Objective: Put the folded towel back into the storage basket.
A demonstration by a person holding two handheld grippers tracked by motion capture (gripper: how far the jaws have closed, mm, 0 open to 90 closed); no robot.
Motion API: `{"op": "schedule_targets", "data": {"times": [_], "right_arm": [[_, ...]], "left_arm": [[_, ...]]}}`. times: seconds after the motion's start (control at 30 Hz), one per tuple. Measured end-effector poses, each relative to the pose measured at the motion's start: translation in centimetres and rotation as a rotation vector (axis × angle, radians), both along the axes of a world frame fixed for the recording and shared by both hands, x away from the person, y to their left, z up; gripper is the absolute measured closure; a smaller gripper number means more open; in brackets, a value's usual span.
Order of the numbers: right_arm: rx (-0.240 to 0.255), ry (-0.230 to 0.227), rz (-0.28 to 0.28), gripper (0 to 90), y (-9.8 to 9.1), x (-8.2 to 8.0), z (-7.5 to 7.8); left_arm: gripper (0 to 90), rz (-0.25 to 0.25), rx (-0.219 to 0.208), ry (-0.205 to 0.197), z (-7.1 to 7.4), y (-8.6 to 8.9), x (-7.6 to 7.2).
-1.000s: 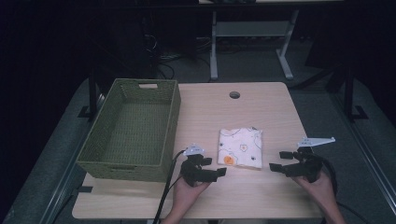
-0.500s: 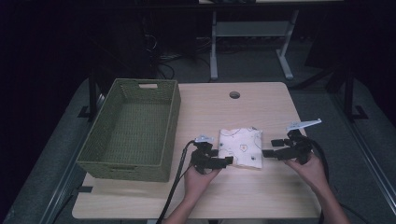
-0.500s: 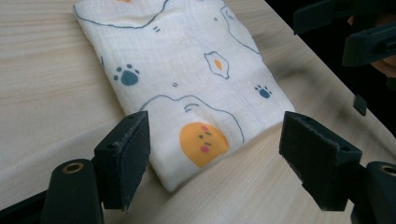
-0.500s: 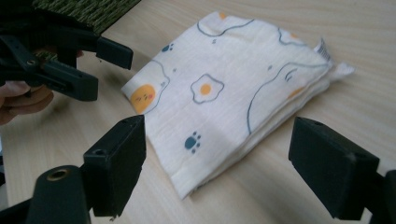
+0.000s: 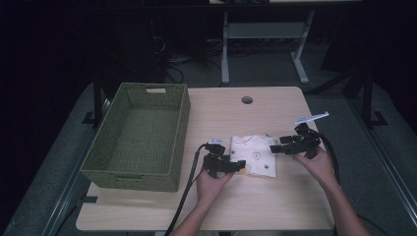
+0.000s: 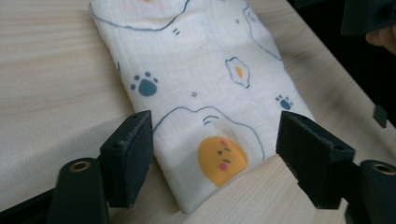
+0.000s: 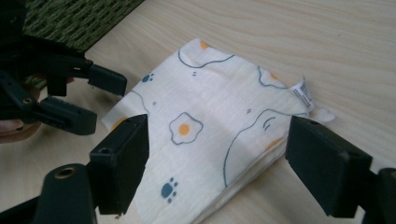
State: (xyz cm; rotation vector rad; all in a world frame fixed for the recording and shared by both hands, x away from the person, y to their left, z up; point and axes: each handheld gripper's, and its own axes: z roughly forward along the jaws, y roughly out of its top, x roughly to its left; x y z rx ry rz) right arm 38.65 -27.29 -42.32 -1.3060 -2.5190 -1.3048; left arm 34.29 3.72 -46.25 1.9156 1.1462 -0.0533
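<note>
On the pale wood-grain table (image 5: pixel 275 196), both tools (image 5: pixel 239 165) (image 5: pixel 277 148), unclenched and narrowing, straddle a soft folded printed cloth (image 5: pixel 254 155).

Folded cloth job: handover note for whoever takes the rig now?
Left claw: open, its jaws have just been closing in, straddling the near-left corner of the folded cloth, not pinching it.
Right claw: open, also closing in, at the cloth's right edge.
Cloth lies flat and folded on the table, right of the green basket.
Done: both claws brought to the cloth. Left: grip and lift; probably into the basket.
</note>
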Motion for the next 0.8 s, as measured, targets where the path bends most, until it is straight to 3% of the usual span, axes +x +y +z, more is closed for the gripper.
{"op": "schedule_targets", "data": {"times": [0.43, 0.8], "right_arm": [[-0.077, 0.035, -0.048, 30.5, 1.8, 3.2, -2.0], [-0.169, 0.031, -0.069, 37.2, 2.8, 3.9, -3.0]], "left_arm": [[34.9, 0.014, 0.042, 0.021, -0.6, -0.1, 0.2], [43.9, 0.017, 0.05, 0.016, -0.7, -0.2, 0.3]]}}
